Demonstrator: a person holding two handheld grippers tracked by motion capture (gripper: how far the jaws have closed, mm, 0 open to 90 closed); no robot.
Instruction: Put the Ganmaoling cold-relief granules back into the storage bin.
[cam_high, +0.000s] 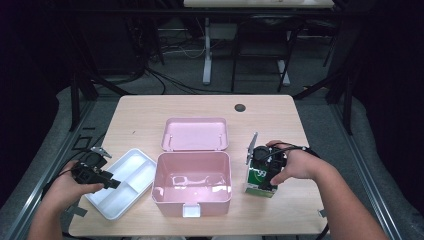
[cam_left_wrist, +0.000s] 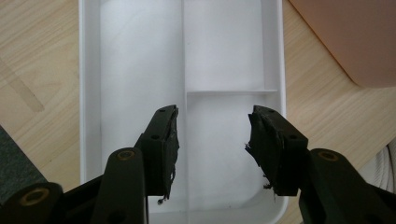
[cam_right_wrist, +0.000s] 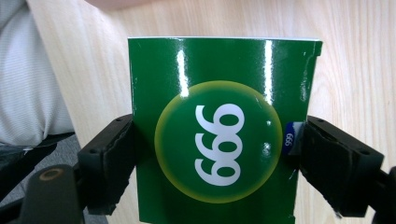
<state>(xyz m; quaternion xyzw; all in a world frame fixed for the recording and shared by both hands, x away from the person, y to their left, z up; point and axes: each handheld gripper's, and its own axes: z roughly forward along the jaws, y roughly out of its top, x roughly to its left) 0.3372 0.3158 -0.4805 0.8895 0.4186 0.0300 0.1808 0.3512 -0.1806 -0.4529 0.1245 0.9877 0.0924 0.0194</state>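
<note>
At a pale wooden table (cam_high: 150, 112), a person works 2 hand-held grippers around an open pink box (cam_high: 192, 181); the right gripper (cam_high: 266, 172) is clamped on a green carton (cam_right_wrist: 219, 135), its 2 jaws pressing the carton's opposite sides, the printed "999" in a yellow-ringed circle facing its camera; the carton stands on the table just to the right of the box, near the front edge; the left gripper (cam_left_wrist: 212, 140) hangs with jaws spread apart and nothing between them, above the near end of a white divided tray (cam_left_wrist: 88, 93); the tray lies on the table just left of the box, angled; the box's pink lid (cam_high: 196, 134) rests flat directly behind the box, touching it
</note>
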